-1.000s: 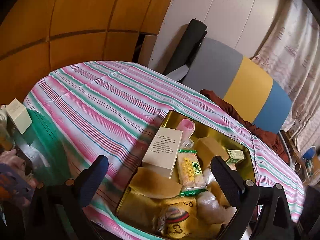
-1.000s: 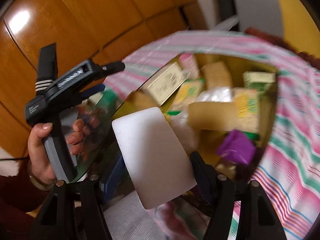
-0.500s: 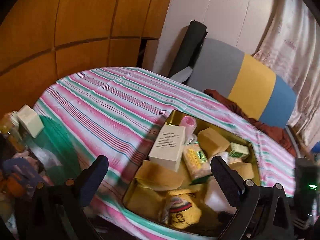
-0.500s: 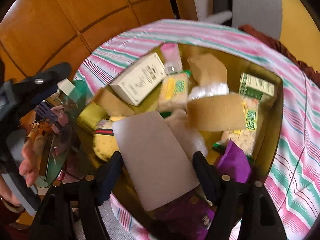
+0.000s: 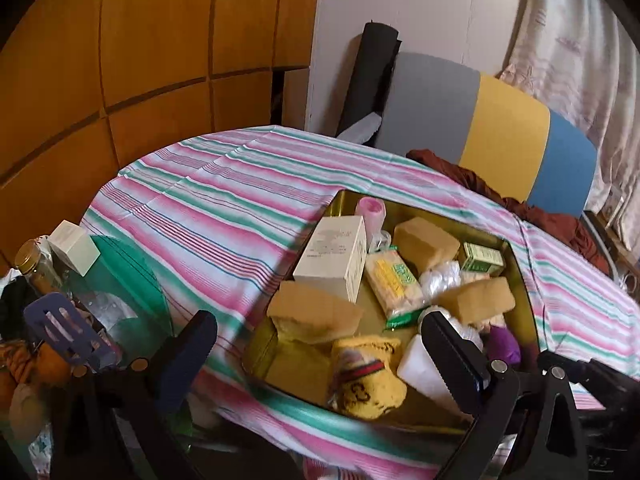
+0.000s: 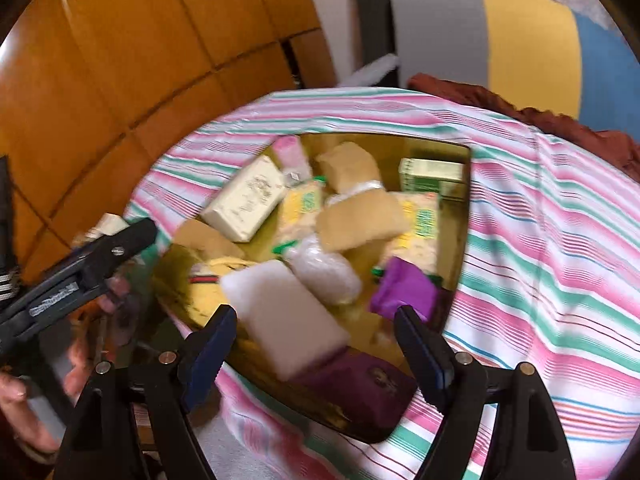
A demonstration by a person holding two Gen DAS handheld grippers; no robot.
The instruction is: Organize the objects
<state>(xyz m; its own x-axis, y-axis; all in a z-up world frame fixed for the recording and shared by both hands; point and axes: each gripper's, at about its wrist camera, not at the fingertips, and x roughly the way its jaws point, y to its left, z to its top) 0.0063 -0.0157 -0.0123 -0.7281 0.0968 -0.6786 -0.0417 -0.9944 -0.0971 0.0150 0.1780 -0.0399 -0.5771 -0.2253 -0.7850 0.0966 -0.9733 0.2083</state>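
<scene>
White foam block (image 6: 286, 312) (light, squashy, I'd judge) lies in the tray (image 6: 460, 240); my right gripper (image 6: 316, 344), spread, should pinch its long sides.

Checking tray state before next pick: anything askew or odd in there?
No order in the gold tray: items are piled loosely. The white block rests tilted on the yellow sock, and one sponge sits on snack packets. Nothing spilled.

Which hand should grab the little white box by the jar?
Left, probably. The open left gripper is near the box and jar; the right gripper, also open, hangs over the tray, farther away.
</scene>
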